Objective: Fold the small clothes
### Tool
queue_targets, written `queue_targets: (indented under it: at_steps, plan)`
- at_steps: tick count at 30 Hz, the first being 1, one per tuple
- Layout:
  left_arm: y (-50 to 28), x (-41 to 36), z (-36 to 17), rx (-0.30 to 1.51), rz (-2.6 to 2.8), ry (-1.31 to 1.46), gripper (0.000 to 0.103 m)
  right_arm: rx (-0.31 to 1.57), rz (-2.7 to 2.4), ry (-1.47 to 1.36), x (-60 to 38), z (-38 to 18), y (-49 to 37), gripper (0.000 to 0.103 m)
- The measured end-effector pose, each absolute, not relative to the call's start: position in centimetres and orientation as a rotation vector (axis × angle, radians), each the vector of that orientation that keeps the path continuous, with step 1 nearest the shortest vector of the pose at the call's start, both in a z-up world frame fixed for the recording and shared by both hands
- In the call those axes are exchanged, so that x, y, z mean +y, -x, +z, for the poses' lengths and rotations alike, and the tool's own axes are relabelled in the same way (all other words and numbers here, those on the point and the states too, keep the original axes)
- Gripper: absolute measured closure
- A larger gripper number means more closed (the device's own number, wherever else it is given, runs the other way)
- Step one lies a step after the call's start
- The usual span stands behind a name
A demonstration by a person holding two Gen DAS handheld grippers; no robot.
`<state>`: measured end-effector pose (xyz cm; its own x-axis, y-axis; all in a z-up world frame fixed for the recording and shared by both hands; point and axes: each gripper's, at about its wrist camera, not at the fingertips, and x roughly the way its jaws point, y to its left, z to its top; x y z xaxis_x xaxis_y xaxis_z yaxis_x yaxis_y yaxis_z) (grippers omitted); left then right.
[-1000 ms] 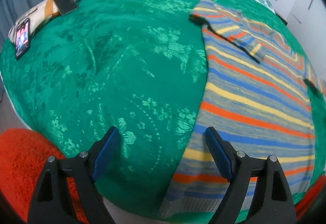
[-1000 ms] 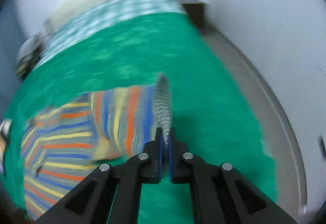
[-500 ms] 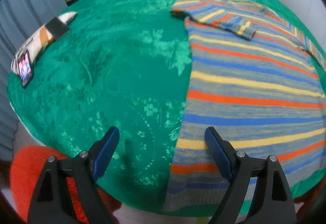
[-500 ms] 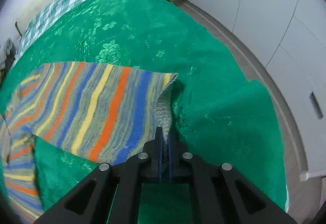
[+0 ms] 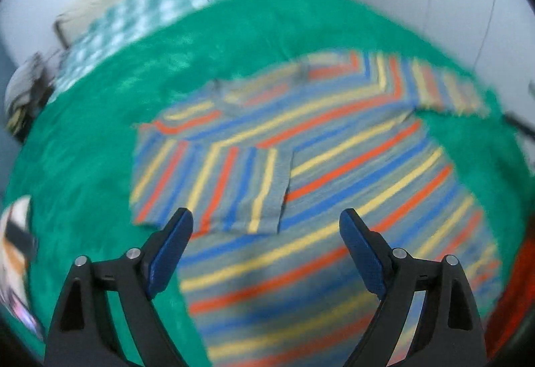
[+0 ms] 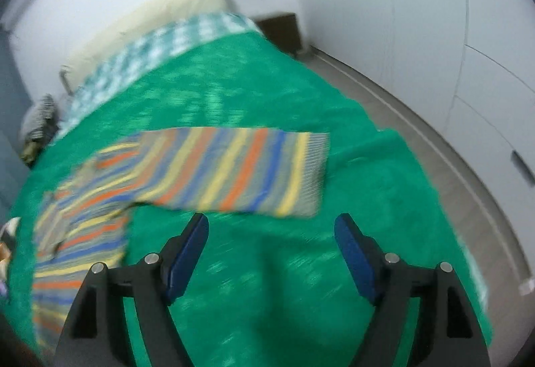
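Note:
A small striped sweater [image 5: 317, 173] in grey, blue, orange and yellow lies flat on the green bedspread [image 5: 100, 139]. One sleeve [image 5: 207, 186] is folded over its body; the other sleeve [image 6: 240, 173] stretches out flat toward the bed's right side. My left gripper [image 5: 265, 226] hovers above the sweater near the folded sleeve, its jaws opening wider with nothing between them. My right gripper [image 6: 271, 230] hangs over bare bedspread just short of the stretched sleeve's cuff [image 6: 307, 173], its jaws opening and empty.
A checked sheet [image 6: 160, 46] and a cream pillow [image 6: 140, 22] lie at the head of the bed. White cupboard doors [image 6: 451, 32] and a strip of floor [image 6: 418, 133] run along the right. A pile of clothes [image 6: 36, 123] sits far left.
My right gripper let go of the sleeve cuff and drew back; the sleeve now lies flat. My left gripper swung from the bed's left side over the sweater, rolling as it went.

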<state>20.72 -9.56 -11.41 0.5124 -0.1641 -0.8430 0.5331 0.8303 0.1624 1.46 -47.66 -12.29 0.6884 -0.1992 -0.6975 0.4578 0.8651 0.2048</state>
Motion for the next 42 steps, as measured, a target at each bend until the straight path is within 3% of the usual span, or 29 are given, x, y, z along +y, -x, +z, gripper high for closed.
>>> queue_targets:
  at_steps: [2,4,6,9,15,22,25,26,28,29,33,38,42]
  plan:
    - [-23.0,-10.7,-14.8,1.01,-0.393,-0.474,0.016,0.743,-0.32,-0.348,-46.0,-12.5,-1.4,0.026]
    - [-24.7,-10.2,-17.1,1.068,-0.339,-0.454,0.032,0.758,-0.29,-0.297,-44.8,-12.8,-2.0,0.026]
    - [-26.1,-8.2,-18.5,1.137,-0.313,-0.33,0.097,0.754,-0.274,-0.246,-44.2,-12.8,-2.5,0.026]
    - [-26.3,-3.7,-16.7,1.106,-0.275,-0.139,0.097,0.752,-0.265,-0.213,-43.7,-13.0,-3.0,0.026]
    - [-26.9,13.8,-11.7,1.0,0.082,0.178,0.097,0.754,-0.238,-0.185,-42.7,-13.5,-3.1,0.026]
    - [-27.0,25.2,-17.4,1.141,0.372,0.273,0.098,0.811,-0.199,-0.146,-41.1,-14.9,-4.1,0.026]
    - [-27.1,25.0,-19.4,1.188,0.361,0.255,0.097,0.85,-0.19,-0.116,-40.4,-15.8,-4.4,0.026]
    - [-26.9,24.6,-19.2,1.2,0.353,0.186,0.091,0.857,-0.19,-0.109,-40.3,-16.0,-4.4,0.026]
    - [-26.6,24.1,-17.9,1.218,0.354,0.079,0.067,0.866,-0.176,-0.105,-40.4,-15.8,-4.4,0.026]
    - [-26.0,24.2,-16.8,1.205,0.376,0.02,0.044,0.873,-0.164,-0.111,-40.6,-15.4,-4.4,0.026]
    - [-25.2,22.6,-10.4,1.013,0.25,-0.1,0.017,0.889,-0.126,-0.113,-42.4,-13.3,-6.1,0.016]
    - [-31.6,16.2,-8.5,1.063,-0.139,0.036,0.011,0.873,-0.028,-0.12,-43.9,-9.4,-16.9,0.016]
    - [-38.0,8.5,-11.0,1.112,-0.233,-0.104,0.011,0.92,0.074,-0.203,-44.0,-8.5,-27.6,0.016]
